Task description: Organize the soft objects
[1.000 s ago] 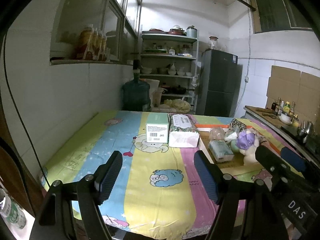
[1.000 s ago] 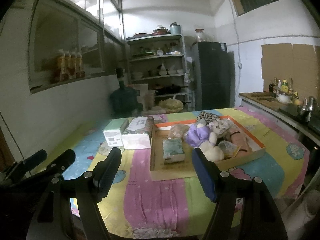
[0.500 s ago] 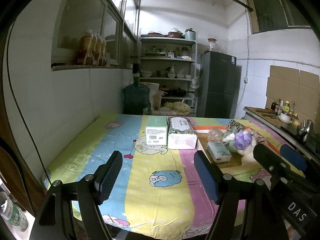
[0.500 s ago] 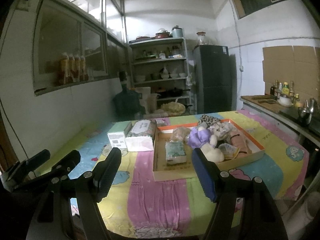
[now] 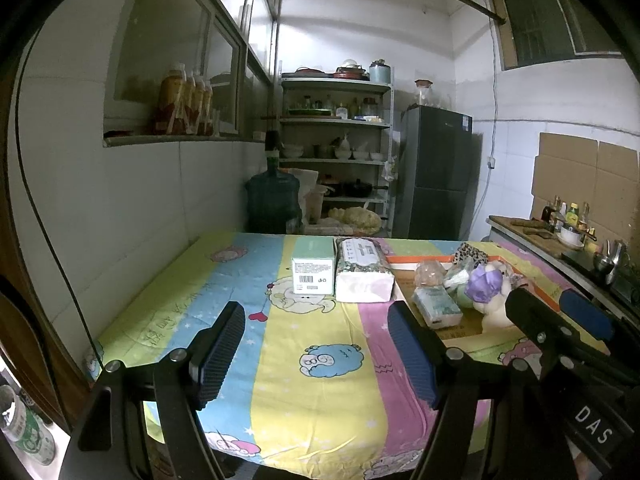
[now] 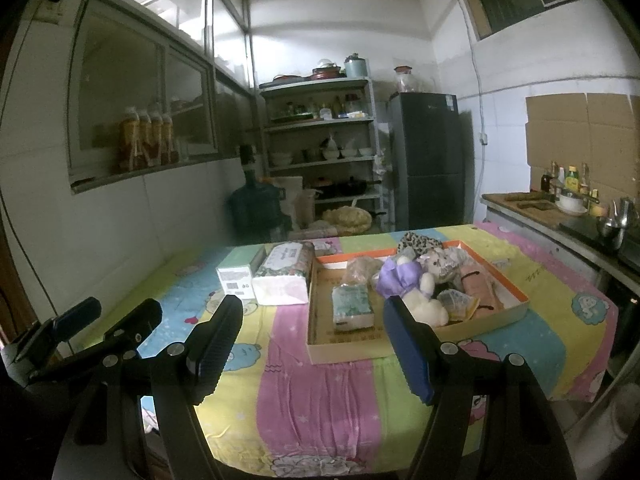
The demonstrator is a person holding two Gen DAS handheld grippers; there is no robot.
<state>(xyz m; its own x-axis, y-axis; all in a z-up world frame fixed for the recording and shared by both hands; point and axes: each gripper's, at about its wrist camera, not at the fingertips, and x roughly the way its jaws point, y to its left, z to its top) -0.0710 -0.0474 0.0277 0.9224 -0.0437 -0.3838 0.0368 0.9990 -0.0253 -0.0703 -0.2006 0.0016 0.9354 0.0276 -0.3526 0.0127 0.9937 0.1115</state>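
My left claw (image 5: pixel 316 350) hangs released over the near edge of the table (image 5: pixel 224 280), jaws wide apart with nothing between them. Ahead of it, toward the far edge, a green box (image 5: pixel 313 267) stands with a wrapped tissue pack (image 5: pixel 363 270) touching its right side. Right of those lies the cardboard tray (image 6: pixel 416 344), and in it the soft things: a small tissue packet (image 6: pixel 352 307) at the near left, a white plush toy with a purple bow (image 6: pixel 408 286) in the middle, a pink pouch (image 6: pixel 480 286) to its right, and a leopard-print cloth (image 6: pixel 418 243) draped over the far rim. My right claw (image 6: pixel 310 346) is also released and empty, hovering before the tray's near left corner.

I judge the risk to be in the crowding: the tray's contents lie piled and touching, so closing on the plush could snag a crinkly bag beside it and drag it over the rim. Coming in low could catch the tray's wall and shove the light cardboard across the cloth.

Open room lies on the left half of the table, near and left of the boxes; the right edge runs close to a counter (image 6: pixel 536 208).
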